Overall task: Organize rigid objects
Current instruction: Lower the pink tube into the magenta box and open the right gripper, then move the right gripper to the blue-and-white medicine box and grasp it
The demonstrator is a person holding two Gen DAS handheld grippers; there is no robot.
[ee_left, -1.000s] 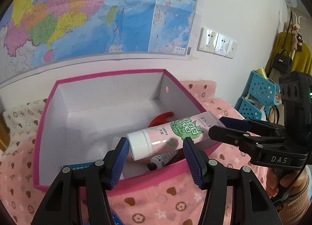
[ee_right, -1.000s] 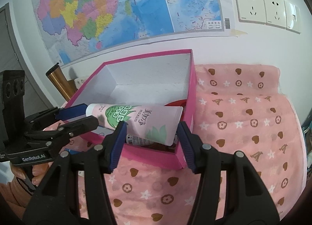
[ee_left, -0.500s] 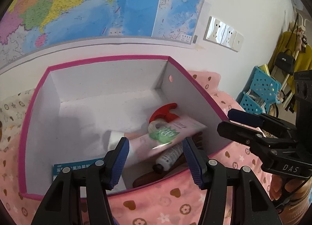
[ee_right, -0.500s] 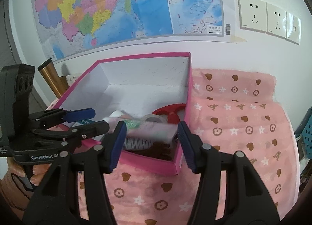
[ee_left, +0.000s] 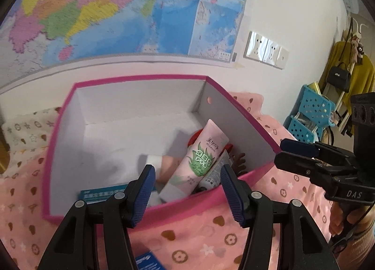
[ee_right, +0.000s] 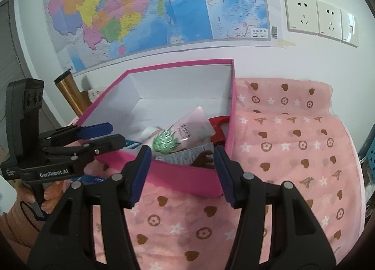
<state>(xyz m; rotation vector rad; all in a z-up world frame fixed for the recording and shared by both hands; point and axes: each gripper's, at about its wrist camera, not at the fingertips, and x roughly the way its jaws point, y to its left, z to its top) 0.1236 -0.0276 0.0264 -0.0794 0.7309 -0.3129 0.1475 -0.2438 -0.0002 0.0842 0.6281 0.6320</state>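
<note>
A pink tube with green leaf print (ee_left: pixel 199 160) lies slanted inside the pink-rimmed white box (ee_left: pixel 140 78), free of both grippers. It rests on a white small-print tube (ee_left: pixel 214 174) beside a red tape dispenser (ee_right: pixel 218 127) and a brown object (ee_right: pixel 204 157). My left gripper (ee_left: pixel 187 171) hovers over the box's near wall; its jaws are opening with nothing between the pads. My right gripper (ee_right: pixel 182 153) stands open and empty above the same wall, near the box's right corner. The pink tube (ee_right: pixel 178 134) lies beyond it, inside the box (ee_right: pixel 182 64).
A pink patterned cloth (ee_right: pixel 293 141) covers the surface around the box. A blue-labelled flat pack (ee_left: pixel 103 194) lies in the box's near left part. A copper tumbler (ee_right: pixel 70 92) stands behind the box. Blue baskets (ee_left: pixel 309 115) sit far right; a map and wall sockets hang behind.
A second ago the pink tube hung between the two grippers above the box's front wall. It has dropped into the box and now lies slanted there. Both grippers are empty.
</note>
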